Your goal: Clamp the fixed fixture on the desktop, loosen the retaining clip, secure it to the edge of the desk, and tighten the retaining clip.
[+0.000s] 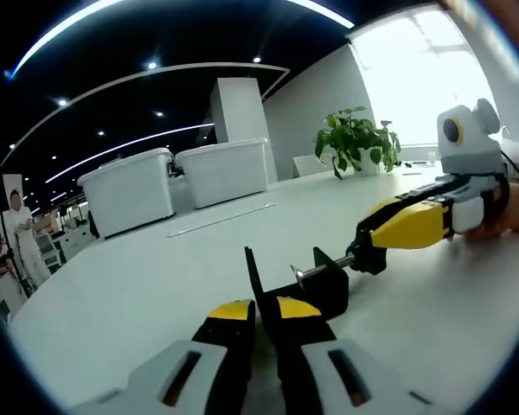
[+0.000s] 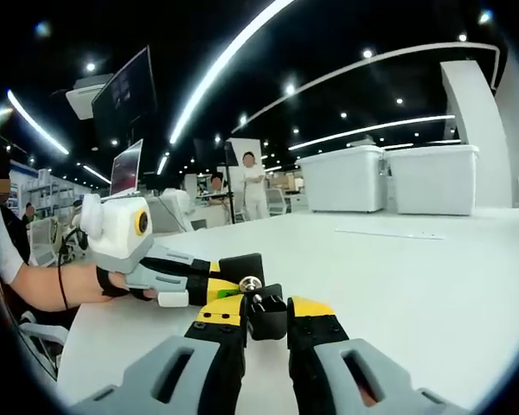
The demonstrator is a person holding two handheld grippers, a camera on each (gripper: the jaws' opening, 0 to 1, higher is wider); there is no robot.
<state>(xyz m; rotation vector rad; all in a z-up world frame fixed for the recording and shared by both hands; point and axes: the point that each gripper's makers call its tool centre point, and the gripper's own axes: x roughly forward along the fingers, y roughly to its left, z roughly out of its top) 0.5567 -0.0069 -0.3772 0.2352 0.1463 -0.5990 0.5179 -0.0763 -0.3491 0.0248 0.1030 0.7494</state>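
Two claws met on one small black clamp fixture (image 1: 316, 278) sitting on the white bench (image 1: 138, 285). In the left gripper view my left claw (image 1: 255, 313) was pinched narrow on the fixture's upright black plate, and the screw rod (image 1: 322, 268) ran from there rightward toward the right claw (image 1: 374, 246), which gripped the black knob at its far end. In the right gripper view the right claw (image 2: 266, 313) held that knob (image 2: 266, 317), the rod pointing away at the left claw (image 2: 229, 275). The jaw mouth of the fixture was hidden behind my fingers, so I could not judge its opening. Two white bins (image 1: 177, 181) stood well behind.
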